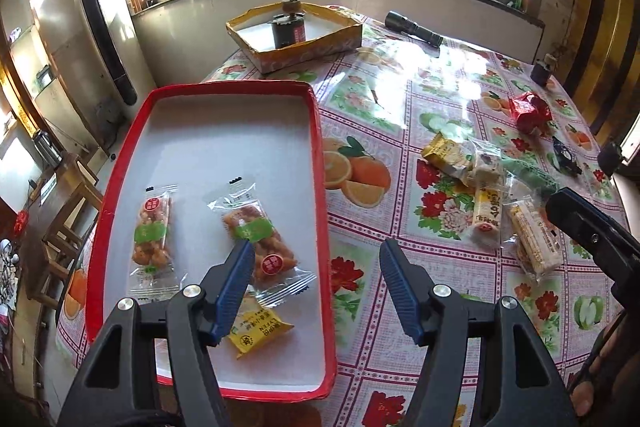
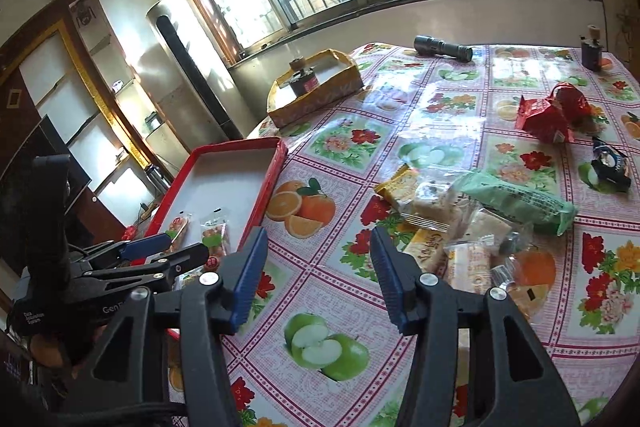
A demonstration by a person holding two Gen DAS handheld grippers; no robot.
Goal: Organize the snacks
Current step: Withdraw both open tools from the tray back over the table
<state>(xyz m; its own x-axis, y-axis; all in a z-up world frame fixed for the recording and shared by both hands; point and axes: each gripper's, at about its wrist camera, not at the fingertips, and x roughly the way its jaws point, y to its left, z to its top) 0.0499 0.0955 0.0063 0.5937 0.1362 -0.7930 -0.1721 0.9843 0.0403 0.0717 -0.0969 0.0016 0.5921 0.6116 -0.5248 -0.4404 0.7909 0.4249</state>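
At the far left we see the red tray (image 1: 316,155) sitting on the table (image 1: 400,131), which is covered in a cloth printed with fruit and flowers. Three snacks lie inside it: a clear packet of orange twists (image 1: 154,231) near the tray's left wall, a second clear packet (image 1: 260,239) beside it to the right, and a small yellow packet (image 1: 258,331) at the near end, just touching the second one.

Our left gripper (image 1: 316,267) hangs over the tray's right edge with its blue fingers spread apart and nothing between them; its left finger covers part of the second packet in this view.

Behind the tray, a yellow cardboard box (image 1: 304,53) holds a dark jar (image 1: 288,31).

Further right, our right gripper (image 2: 318,259) hovers above bare cloth, its fingers also parted and empty.

To the right of it lies the loose pile of snacks (image 2: 460,223) still on the table: yellow and clear packets bunched together, with a long green packet (image 2: 516,201) on the pile's far side.

Beyond them sit a crumpled red wrapper (image 2: 548,115), a black torch (image 2: 442,47) and a small dark bottle (image 2: 592,47).
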